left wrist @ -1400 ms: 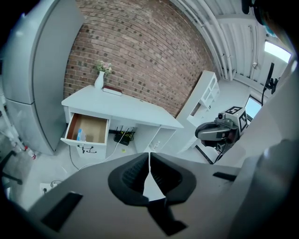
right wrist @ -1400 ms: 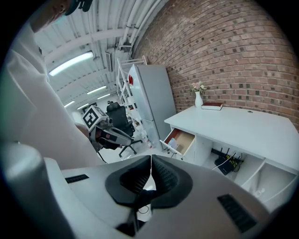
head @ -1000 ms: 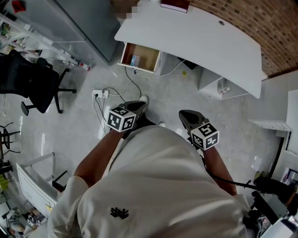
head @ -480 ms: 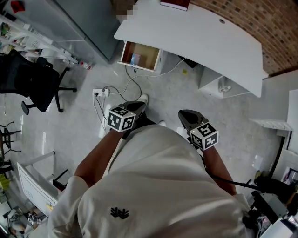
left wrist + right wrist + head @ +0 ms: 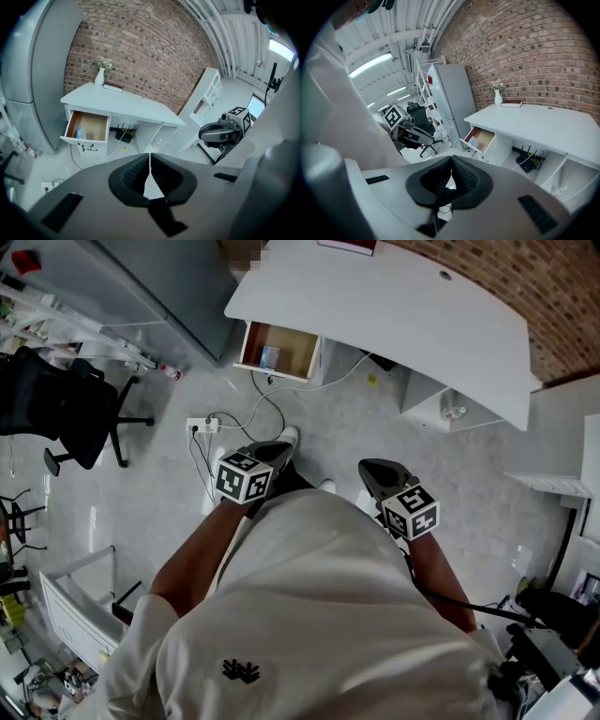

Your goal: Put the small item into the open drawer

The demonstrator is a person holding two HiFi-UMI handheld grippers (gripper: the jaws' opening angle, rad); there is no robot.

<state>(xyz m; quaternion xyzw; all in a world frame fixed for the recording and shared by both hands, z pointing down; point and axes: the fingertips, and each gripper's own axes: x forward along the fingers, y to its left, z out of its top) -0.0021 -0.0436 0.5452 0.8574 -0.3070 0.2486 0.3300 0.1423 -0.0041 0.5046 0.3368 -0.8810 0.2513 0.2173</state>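
The white desk (image 5: 394,310) stands ahead, and its wooden drawer (image 5: 277,351) is pulled open at the left end. A small pale blue item (image 5: 270,357) lies inside the drawer (image 5: 89,127), also visible as a small item (image 5: 80,134) in the left gripper view. My left gripper (image 5: 281,448) and right gripper (image 5: 367,467) are held close to the person's body, well short of the desk. The left gripper (image 5: 150,161) has its jaws shut with nothing between them. The right gripper (image 5: 451,173) is likewise shut and empty.
A black office chair (image 5: 66,413) stands at the left, with a power strip (image 5: 202,427) and loose cables on the floor between it and me. A grey cabinet (image 5: 159,287) stands left of the desk. A vase (image 5: 100,75) and a book (image 5: 113,86) sit on the desk.
The head view has shifted slightly, so the desk and drawer sit a little higher in it. Both grippers stay shut and keep their place by the body.
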